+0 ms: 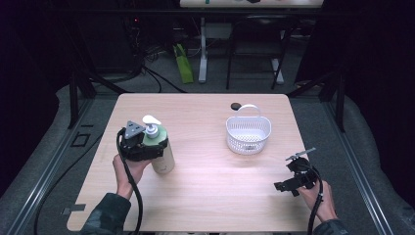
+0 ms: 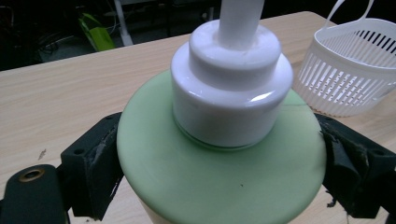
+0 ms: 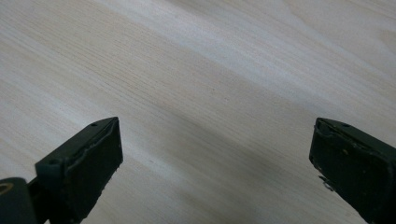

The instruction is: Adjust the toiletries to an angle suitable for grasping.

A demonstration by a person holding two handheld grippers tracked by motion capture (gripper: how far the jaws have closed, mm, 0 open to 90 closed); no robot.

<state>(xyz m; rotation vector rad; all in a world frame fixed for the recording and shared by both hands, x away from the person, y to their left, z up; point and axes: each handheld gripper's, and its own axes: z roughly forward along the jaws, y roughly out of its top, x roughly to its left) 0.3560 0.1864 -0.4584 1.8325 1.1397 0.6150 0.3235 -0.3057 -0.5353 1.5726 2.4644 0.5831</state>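
Note:
A pale green pump bottle (image 1: 161, 149) with a white pump head stands upright on the left part of the wooden table (image 1: 205, 196). My left gripper (image 1: 142, 147) is shut on its upper body. In the left gripper view the green bottle (image 2: 219, 172) sits between both black jaws, which press on its two sides. A white slotted basket (image 1: 248, 132) with a handle stands right of centre, seen also as the basket (image 2: 350, 74) in the left gripper view. My right gripper (image 1: 288, 185) hovers near the front right of the table, open; its jaws stand wide apart over bare wood in the right gripper view.
A small black disc (image 1: 236, 105) lies just behind the basket. Beyond the table's far edge are table legs, cables and a green object (image 1: 183, 62) on the floor. Metal rails run along both sides of the table.

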